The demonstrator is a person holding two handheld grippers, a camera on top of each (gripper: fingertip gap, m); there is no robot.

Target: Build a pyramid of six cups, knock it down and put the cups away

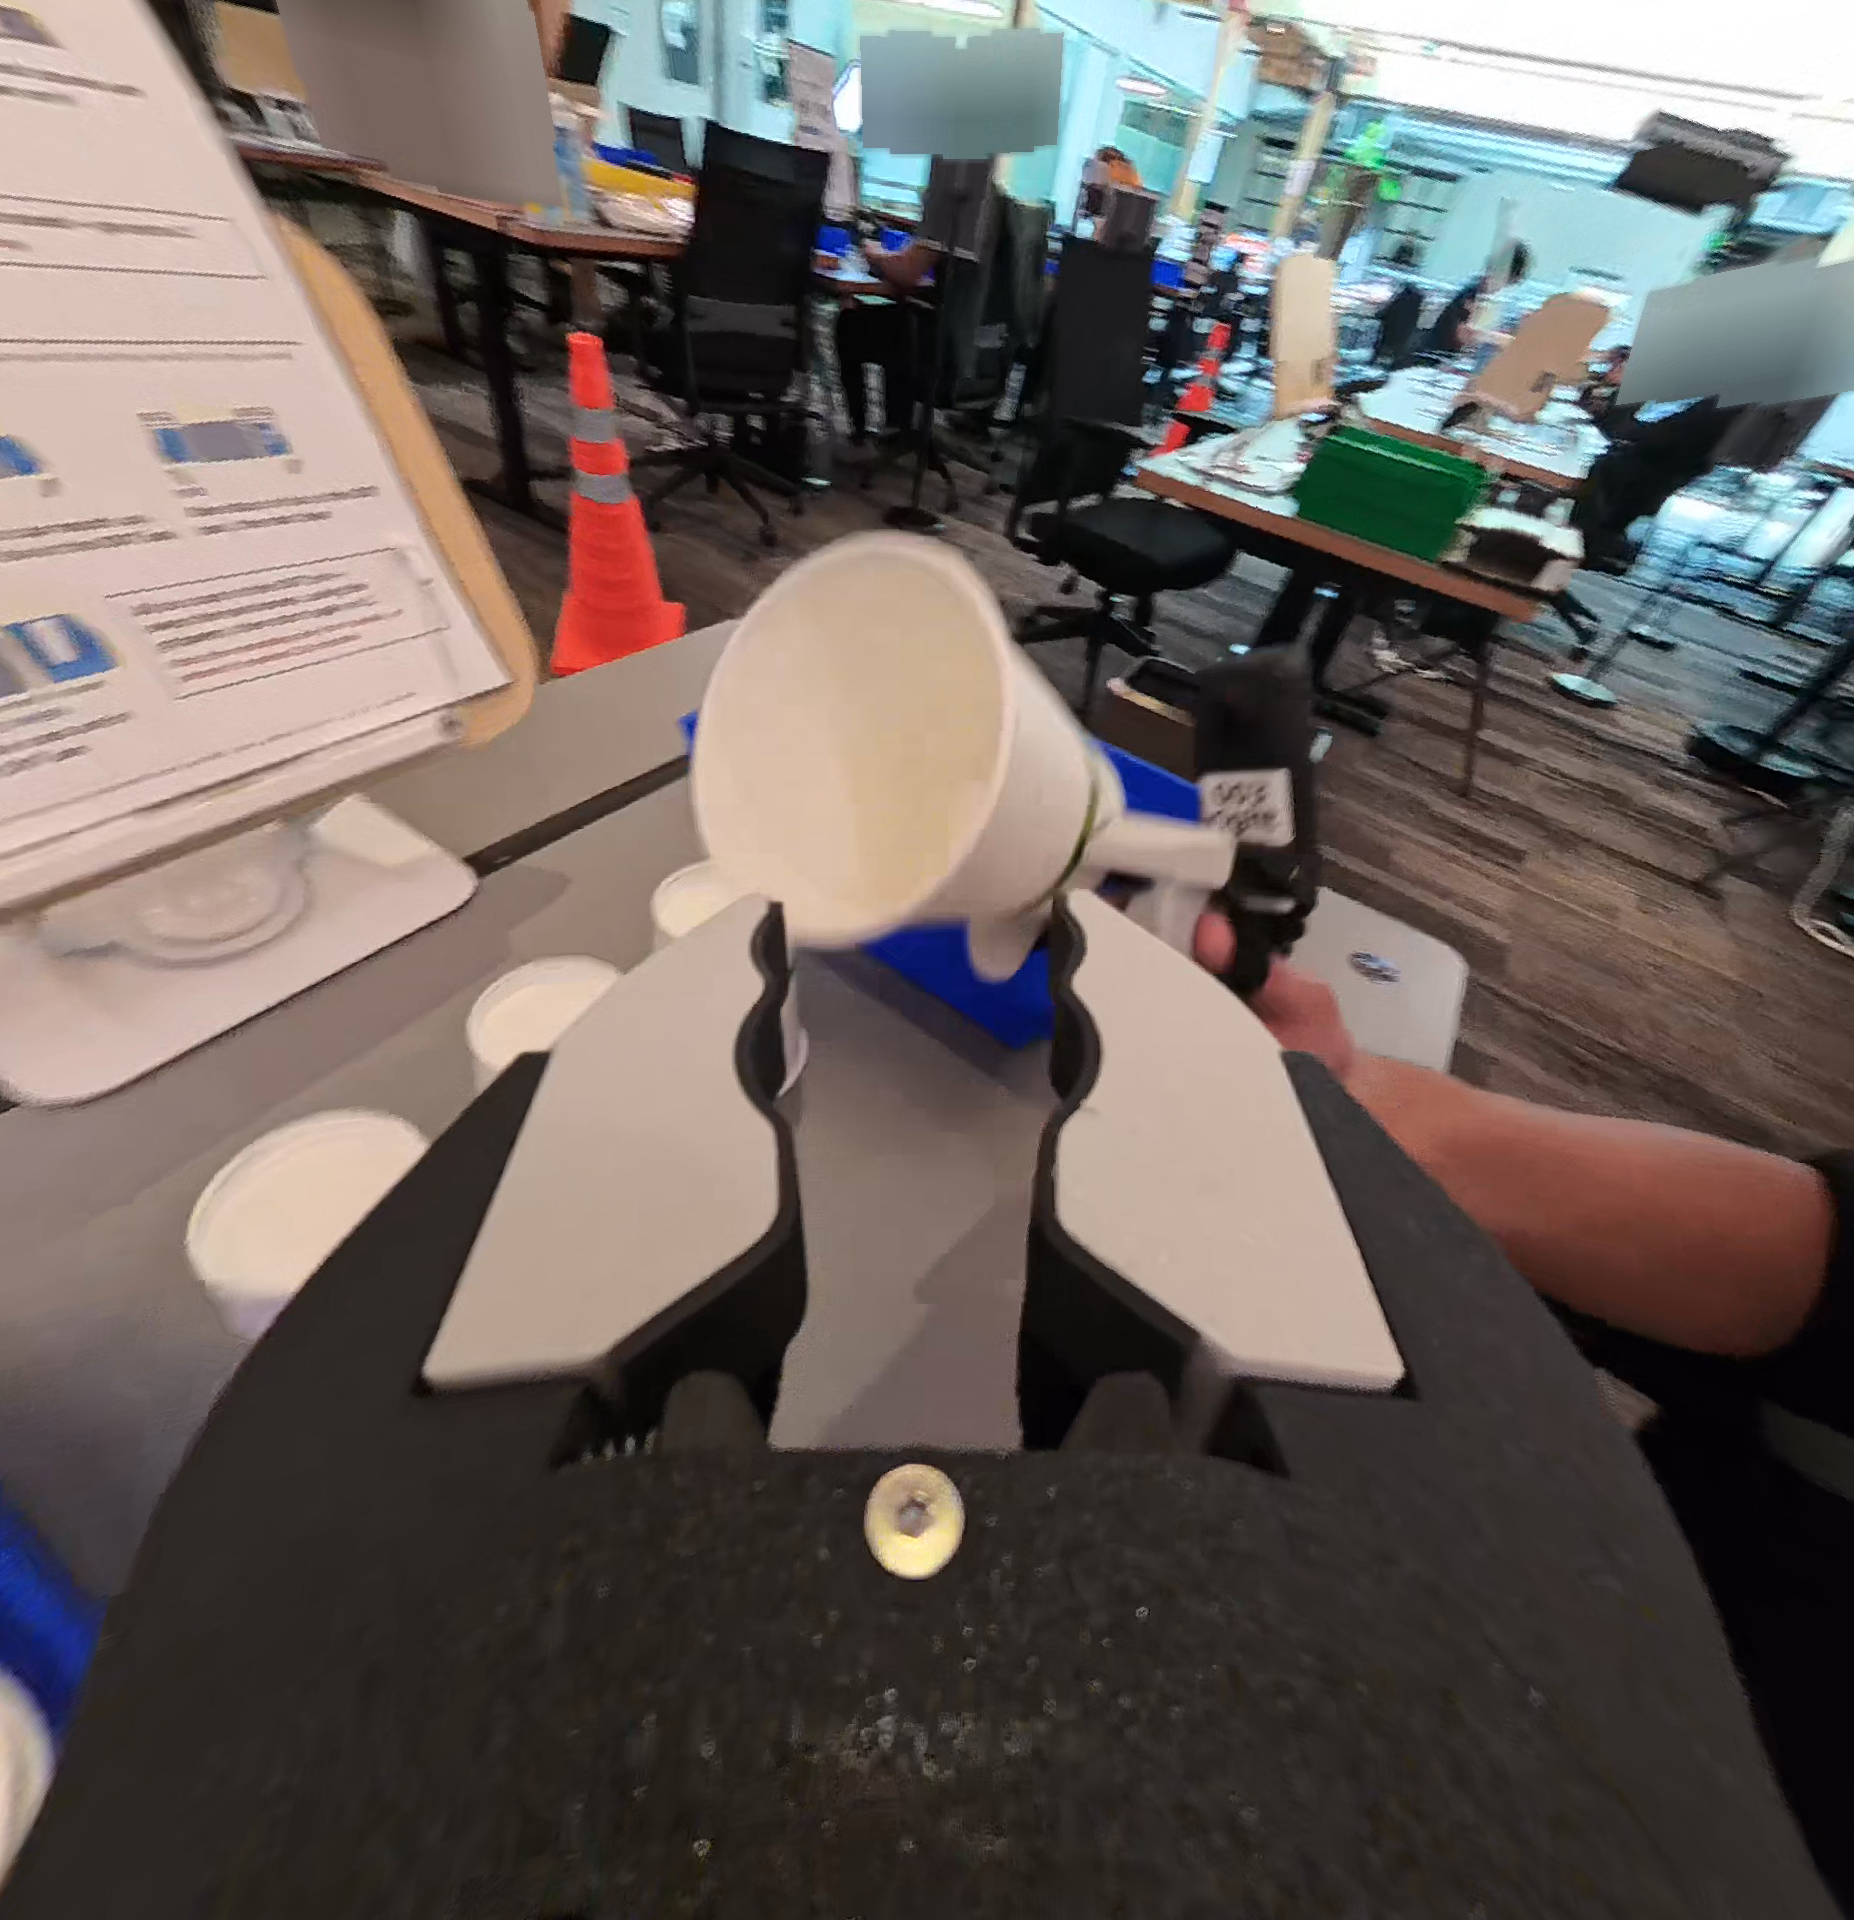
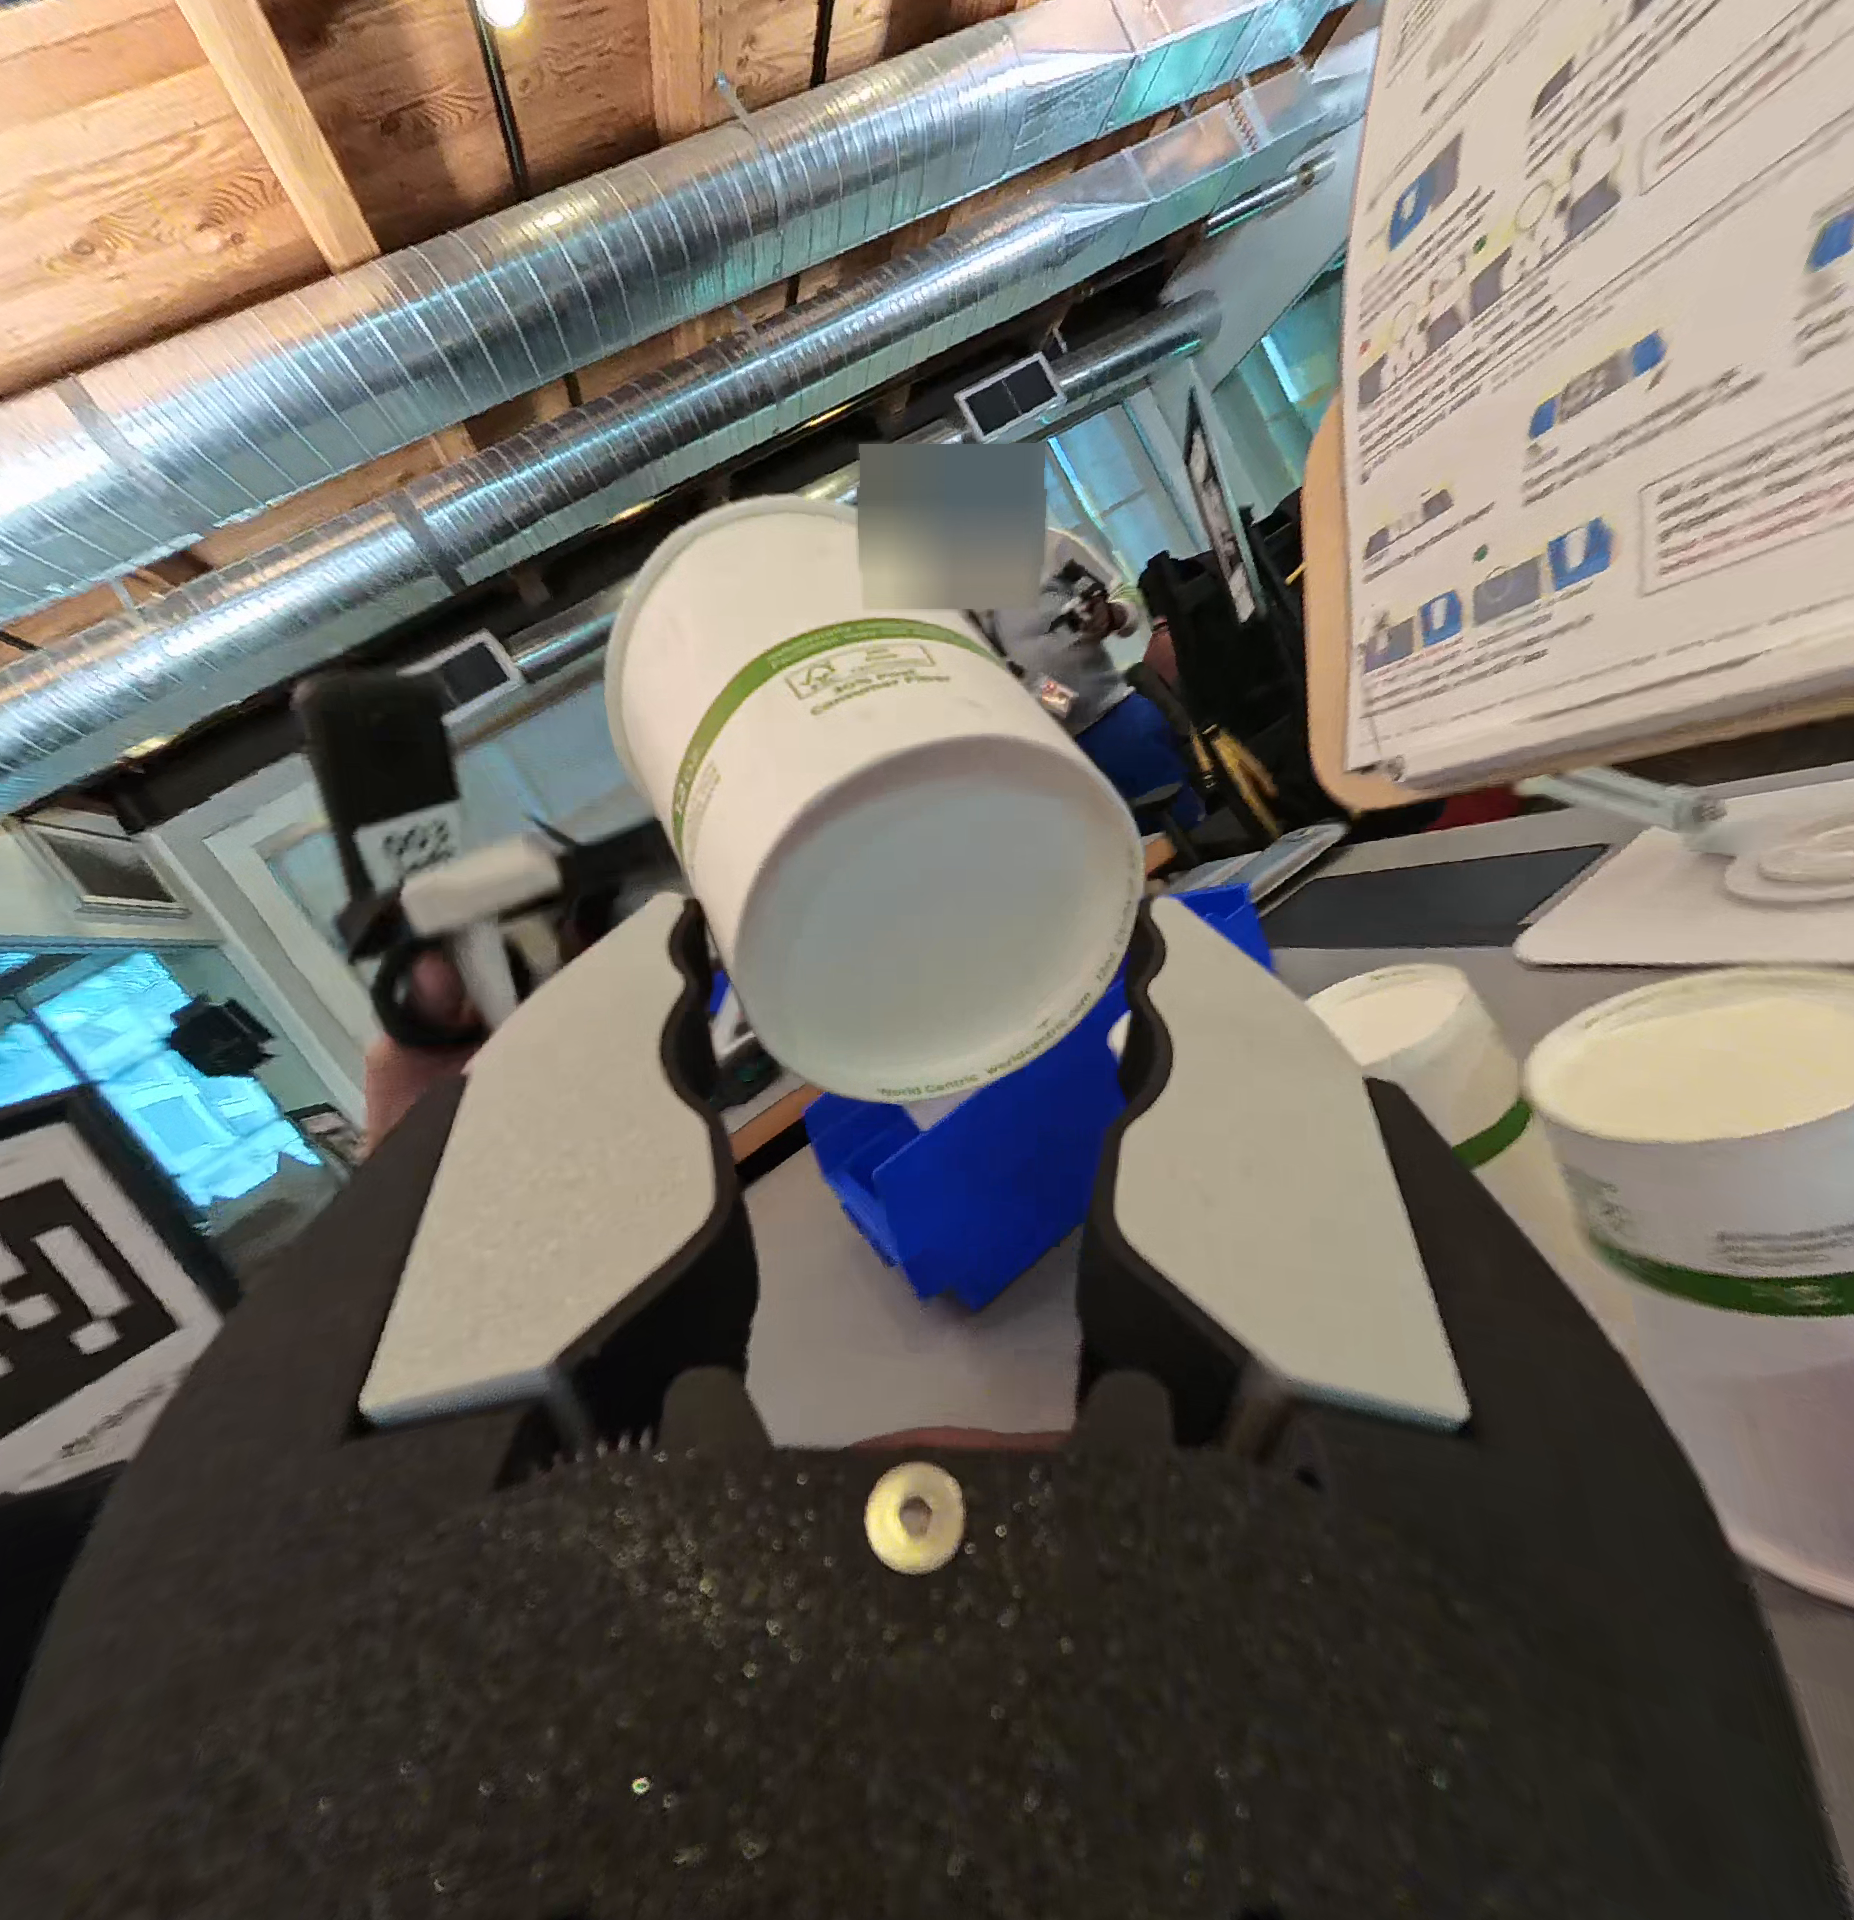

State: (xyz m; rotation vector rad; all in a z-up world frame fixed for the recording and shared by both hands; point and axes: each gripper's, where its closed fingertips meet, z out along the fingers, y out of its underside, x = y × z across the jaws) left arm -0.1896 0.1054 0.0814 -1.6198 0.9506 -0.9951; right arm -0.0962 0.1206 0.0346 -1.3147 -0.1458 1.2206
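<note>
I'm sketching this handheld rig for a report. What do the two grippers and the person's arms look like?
Each gripper, the left gripper and the right gripper, has a rough black speckled body with a silver screw and two flat light-grey fingers edged with wavy black pads. Seen from the left wrist view, the right one has a black handle bearing a small white sticker and white plastic parts. The person's forearm ends in a black sleeve.

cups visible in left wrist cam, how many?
4: held cup in the right gripper; three cups in a row on the table. Others may be hidden behind the left gripper.
</note>
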